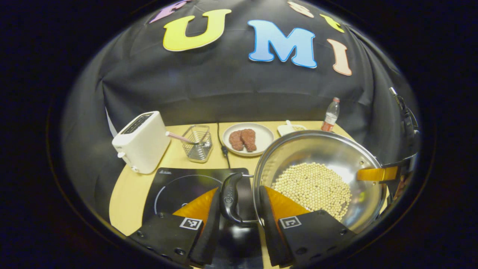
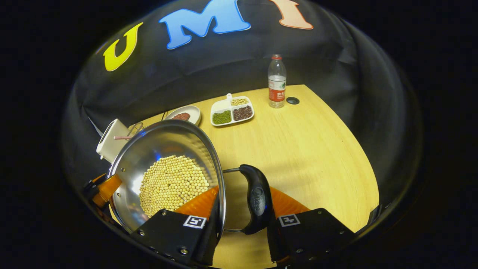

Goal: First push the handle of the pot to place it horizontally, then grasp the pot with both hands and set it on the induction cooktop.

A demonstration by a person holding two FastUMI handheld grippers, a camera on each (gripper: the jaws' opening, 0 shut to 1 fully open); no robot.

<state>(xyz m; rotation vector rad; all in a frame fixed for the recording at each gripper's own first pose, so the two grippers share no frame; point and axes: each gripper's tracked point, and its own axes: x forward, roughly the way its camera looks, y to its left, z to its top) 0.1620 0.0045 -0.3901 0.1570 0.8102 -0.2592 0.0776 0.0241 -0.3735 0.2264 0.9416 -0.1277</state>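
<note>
Both grippers (image 1: 236,209) (image 2: 242,220) straddle the pot's (image 1: 317,157) side handles (image 1: 231,198) (image 2: 257,198), fingers apart, not clamped; squeeze evenly, keep level so beans (image 1: 313,186) stay, carry over cooktop (image 1: 179,186).

Close opposing views, shared pot (image 1: 317,179)

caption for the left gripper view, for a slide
Left gripper astride the pot handle, beans inside, induction cooktop just beyond.

no readable text; the pot handle (image 2: 258,200) bears a round logo, illegible
</note>
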